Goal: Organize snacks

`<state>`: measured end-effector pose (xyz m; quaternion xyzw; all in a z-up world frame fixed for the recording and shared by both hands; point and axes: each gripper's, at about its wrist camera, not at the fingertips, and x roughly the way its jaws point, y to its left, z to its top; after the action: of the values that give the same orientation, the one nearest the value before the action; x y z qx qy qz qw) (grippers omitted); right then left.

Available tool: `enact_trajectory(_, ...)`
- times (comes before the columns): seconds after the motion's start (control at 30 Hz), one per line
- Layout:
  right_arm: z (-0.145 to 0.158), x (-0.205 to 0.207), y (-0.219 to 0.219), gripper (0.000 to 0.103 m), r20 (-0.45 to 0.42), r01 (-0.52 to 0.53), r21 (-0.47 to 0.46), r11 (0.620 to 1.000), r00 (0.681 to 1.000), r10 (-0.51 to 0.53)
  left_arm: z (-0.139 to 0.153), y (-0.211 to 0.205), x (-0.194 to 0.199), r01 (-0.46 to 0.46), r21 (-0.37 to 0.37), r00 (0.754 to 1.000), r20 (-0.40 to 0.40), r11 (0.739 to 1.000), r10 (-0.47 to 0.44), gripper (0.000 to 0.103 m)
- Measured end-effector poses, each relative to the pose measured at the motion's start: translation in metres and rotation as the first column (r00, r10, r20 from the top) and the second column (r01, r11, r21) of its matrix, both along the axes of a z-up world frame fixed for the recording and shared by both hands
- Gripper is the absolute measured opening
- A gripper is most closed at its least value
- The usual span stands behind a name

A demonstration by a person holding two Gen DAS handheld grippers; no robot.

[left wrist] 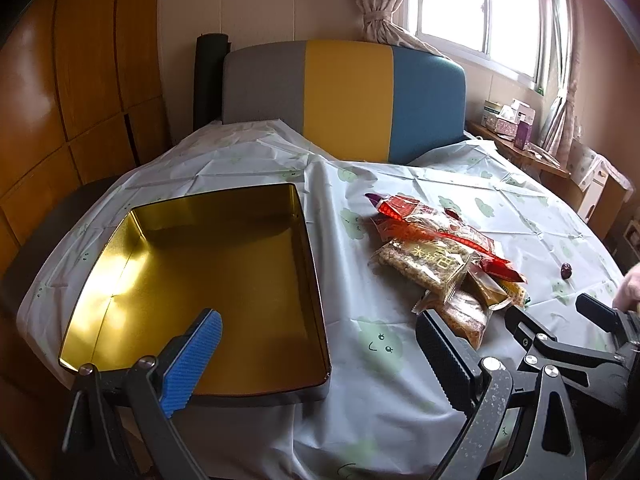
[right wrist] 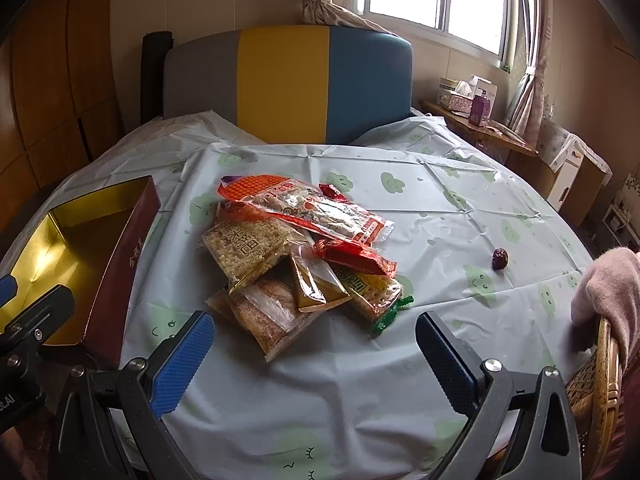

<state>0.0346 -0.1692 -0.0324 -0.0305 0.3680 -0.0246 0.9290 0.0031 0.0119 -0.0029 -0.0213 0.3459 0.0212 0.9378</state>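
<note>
Snack pile (right wrist: pixel 300 256) loose, slippery, overlapping beside empty tin (left wrist: pixel 200 280); left gripper (left wrist: pixel 320 344), right gripper (right wrist: pixel 316 352) wide open, empty: risk of dragging neighbours.

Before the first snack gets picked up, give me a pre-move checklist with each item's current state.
1. Tin open and holding nothing: ok.
2. Left tool open, holding nothing: ok.
3. Right tool open, facing the snack pile: ok.
4. Packets single and easy to separate: not ok, they overlap in a heap.
5. All snacks gathered: not ok, one small dark red piece lies apart on the tablecloth.
6. Tin firmly seated: cannot tell.
</note>
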Motion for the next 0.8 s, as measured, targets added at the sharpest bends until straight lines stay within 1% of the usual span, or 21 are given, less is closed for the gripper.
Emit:
enact_trajectory(0.4, 0.0078, 0.0058, -0.0043, 0.102, 0.031, -0.003, -0.018, 1.000, 1.000, 0.004, -0.0001, -0.0019, 0.0021, -0.011, 0.012, 1.000, -0.007, 1.000, 0.011, 0.098)
enact_trajectory(0.6, 0.0044, 0.0070, -0.0036, 0.102, 0.020, -0.016, -0.022, 1.000, 1.000, 0.016, 0.0004, -0.0002, 0.0006, -0.015, 0.013, 1.000, -0.001, 1.000, 0.015, 0.098)
enact_trajectory(0.8, 0.0061, 0.0060, -0.0052, 0.102, 0.029, -0.013, -0.029, 0.999, 1.000, 0.013, 0.0007, 0.0005, 0.0010, -0.016, 0.008, 1.000, -0.005, 1.000, 0.016, 0.098)
